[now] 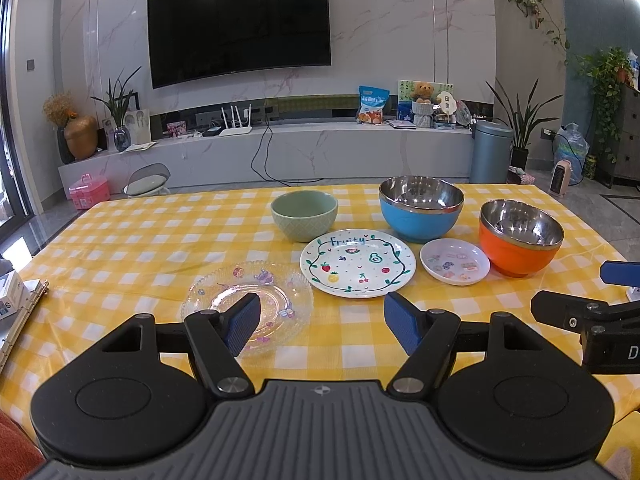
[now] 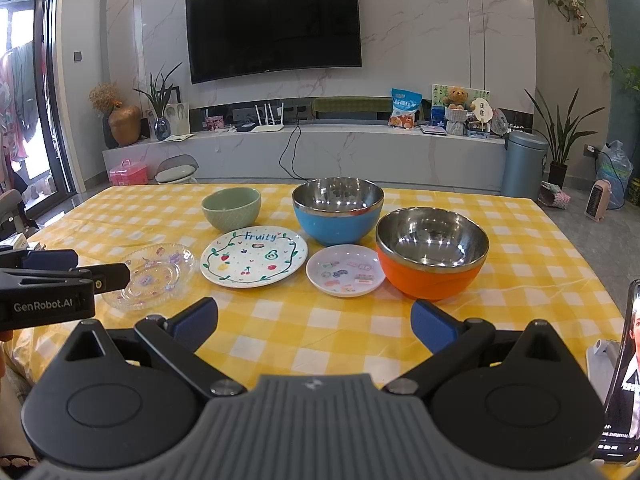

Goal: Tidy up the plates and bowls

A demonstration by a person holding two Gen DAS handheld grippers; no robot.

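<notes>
On the yellow checked tablecloth (image 1: 140,248) stand a green ceramic bowl (image 1: 304,216) (image 2: 231,207), a blue steel-lined bowl (image 1: 421,208) (image 2: 338,210) and an orange steel-lined bowl (image 1: 520,236) (image 2: 431,252). In front of them lie a clear glass plate (image 1: 276,296) (image 2: 150,276), a white "Fruity" plate (image 1: 358,263) (image 2: 254,256) and a small white saucer (image 1: 455,261) (image 2: 345,270). My left gripper (image 1: 322,322) is open, low over the near table, its left pad above the glass plate. My right gripper (image 2: 314,326) is open and holds nothing, short of the saucer.
A ring binder (image 1: 20,320) lies at the table's left edge. A phone on a stand (image 2: 626,368) sits at the near right. Beyond the table are a TV wall (image 1: 240,24), a low marble shelf (image 1: 280,148) and a blue bin (image 1: 490,152).
</notes>
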